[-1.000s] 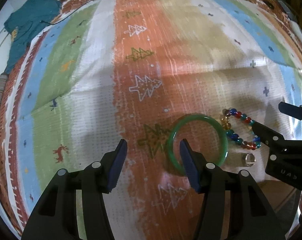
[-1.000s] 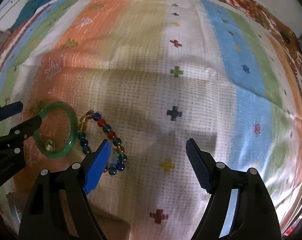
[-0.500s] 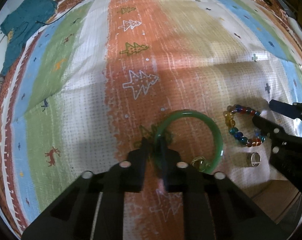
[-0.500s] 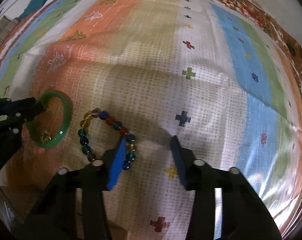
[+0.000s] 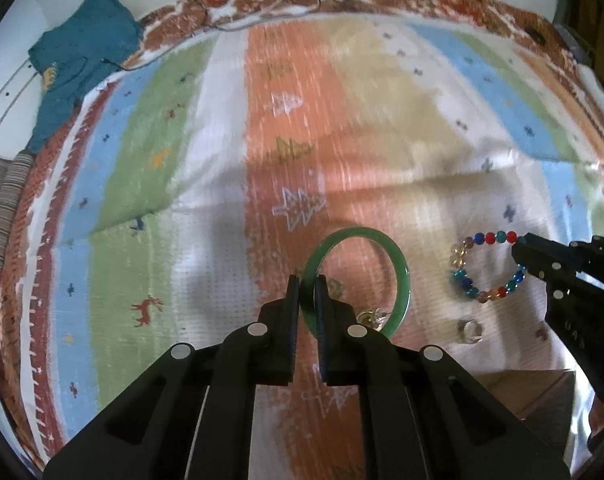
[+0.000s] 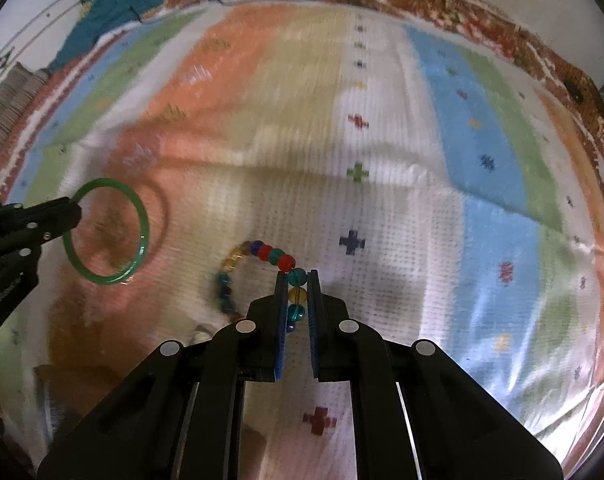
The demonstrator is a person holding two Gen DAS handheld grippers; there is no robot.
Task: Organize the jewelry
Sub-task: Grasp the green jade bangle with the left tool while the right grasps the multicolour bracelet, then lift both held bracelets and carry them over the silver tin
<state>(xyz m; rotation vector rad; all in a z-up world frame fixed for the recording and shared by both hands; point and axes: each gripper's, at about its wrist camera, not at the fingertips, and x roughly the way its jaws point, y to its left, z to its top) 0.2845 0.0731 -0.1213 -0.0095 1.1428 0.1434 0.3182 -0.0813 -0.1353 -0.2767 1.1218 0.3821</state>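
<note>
Your left gripper [image 5: 307, 300] has its jaws pinched tight on the near-left rim of the green bangle [image 5: 397, 264]. The ring sticks out past the jaw tips and away from you. Only a small bit of that smooth rim sits between the pads. It is hard and slippery, so it could swing or slide out if you jerk or tip your hand. If it drops, it could roll off across the cloth.

Your right gripper [image 6: 298, 296] has its jaws closing in on the bead bracelet [image 6: 262, 254], and a few beads sit right between them. The rest of the loop curves out to the left of the jaws and hangs loose. Round beads can pop out of a pinch. The loose part could also drag and catch on the bumpy cloth, or bump the little things next to it.

Those little things are near. A small gold piece [image 5: 371, 316] shows inside the bangle, close to your left jaws. I can't tell if it is touching the ring. A silver ring [image 5: 469, 330] lies just below the bracelet. Move too low and you may knock them away.

Farther out, the striped cloth [image 5: 150, 148] on the counter has folds. A blue-green rag [image 5: 82, 52] lies at the far left edge, well apart from everything.
</note>
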